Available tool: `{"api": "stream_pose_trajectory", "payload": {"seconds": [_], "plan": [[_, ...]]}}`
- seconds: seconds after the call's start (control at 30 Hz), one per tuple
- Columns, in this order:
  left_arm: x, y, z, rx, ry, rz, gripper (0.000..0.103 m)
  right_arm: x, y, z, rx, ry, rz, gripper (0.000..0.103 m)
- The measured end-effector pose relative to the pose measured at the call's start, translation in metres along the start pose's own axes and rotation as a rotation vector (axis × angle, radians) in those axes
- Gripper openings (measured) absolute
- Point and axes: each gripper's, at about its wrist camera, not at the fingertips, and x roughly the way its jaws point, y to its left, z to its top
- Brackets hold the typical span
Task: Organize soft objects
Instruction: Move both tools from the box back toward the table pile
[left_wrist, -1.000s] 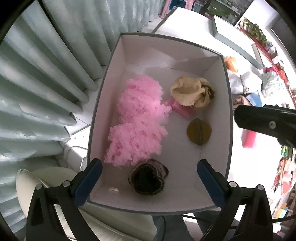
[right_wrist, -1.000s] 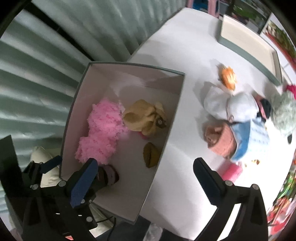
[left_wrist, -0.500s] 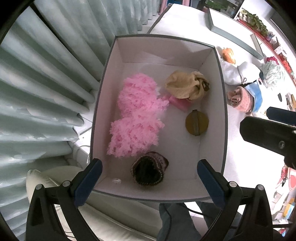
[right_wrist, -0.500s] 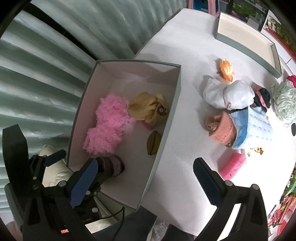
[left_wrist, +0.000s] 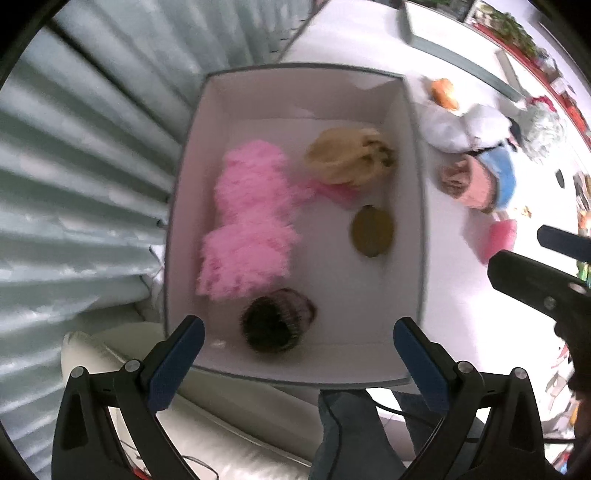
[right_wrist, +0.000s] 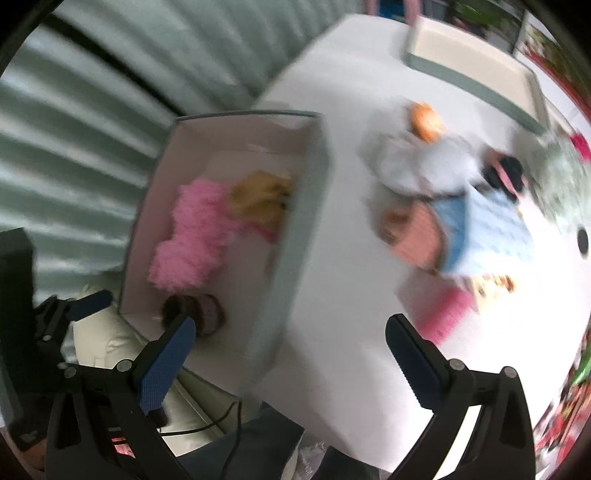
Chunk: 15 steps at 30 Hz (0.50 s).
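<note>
Above the box (left_wrist: 413, 206), left gripper (left_wrist: 299, 354) and right gripper (right_wrist: 291, 350), jaws wide apart, empty.

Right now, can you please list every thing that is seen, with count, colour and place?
box: 1, grey rim, white inside, on the table beside the curtain
fluffy item: 1, pink, left in the box
cloth bundle: 1, tan, far right in the box
round piece: 1, olive, right in the box
knitted item: 1, dark, near end of the box
soft pile: several, white, blue, peach, on the table right of the box
tray: 1, grey-edged, far on the table
left tool: open, empty
right tool: open, empty
</note>
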Motion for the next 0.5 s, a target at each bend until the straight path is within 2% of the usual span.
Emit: {"api": "stream_pose_trajectory", "payload": {"seconds": [0.17, 0.33, 0.4, 0.5], "plan": [[-0.01, -0.051, 0.01, 0.088, -0.025, -0.043, 0.103, -0.003, -0.073, -0.019, 0.189, -0.005, -0.033, 0.103], [-0.017, -0.096, 0.023, 0.159, -0.053, -0.071, 0.103, 0.013, -0.153, -0.044, 0.428, 0.045, -0.061, 0.103], [-0.016, -0.109, 0.029, 0.179, -0.054, -0.062, 0.103, 0.025, -0.166, -0.047, 0.454, 0.069, -0.077, 0.103], [-0.012, -0.122, 0.038, 0.193, -0.044, -0.051, 0.103, 0.049, -0.169, -0.041, 0.45, 0.091, -0.047, 0.103]]}}
